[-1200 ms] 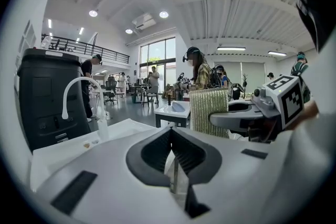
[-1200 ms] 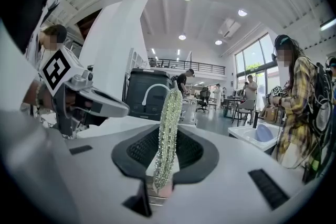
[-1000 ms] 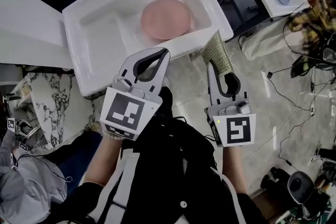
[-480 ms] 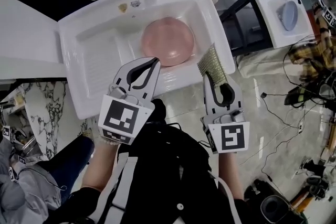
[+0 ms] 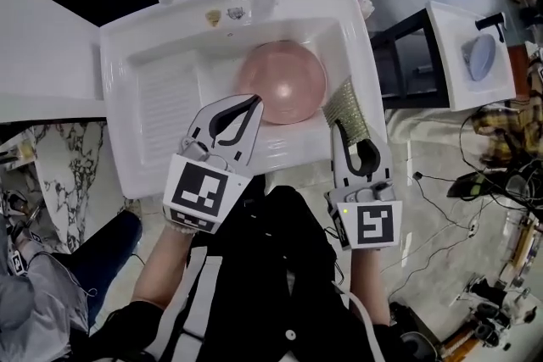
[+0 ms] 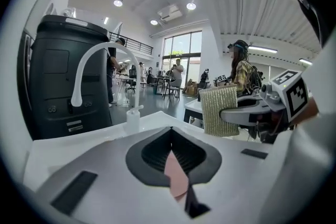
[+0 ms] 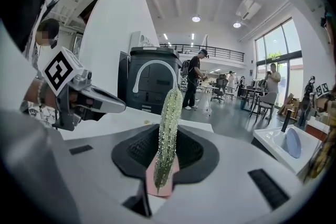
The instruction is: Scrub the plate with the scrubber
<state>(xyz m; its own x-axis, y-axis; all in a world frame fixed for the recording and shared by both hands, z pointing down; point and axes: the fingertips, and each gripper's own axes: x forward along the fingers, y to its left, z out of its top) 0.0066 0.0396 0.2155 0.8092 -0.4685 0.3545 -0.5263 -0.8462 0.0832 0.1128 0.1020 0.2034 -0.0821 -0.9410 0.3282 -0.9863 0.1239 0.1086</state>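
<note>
Right claw [image 5: 342, 125] clamped on scrubber [image 5: 346, 102], pad sticking out beyond its tips; left claw [image 5: 254, 103] shut on nothing. Pink plate [image 5: 284, 82] just ahead of left claw, ahead-left of right claw, lying in sink [image 5: 119, 114]. Scrubber not yet on plate; by the look of it, all scrubbing left to do.
</note>
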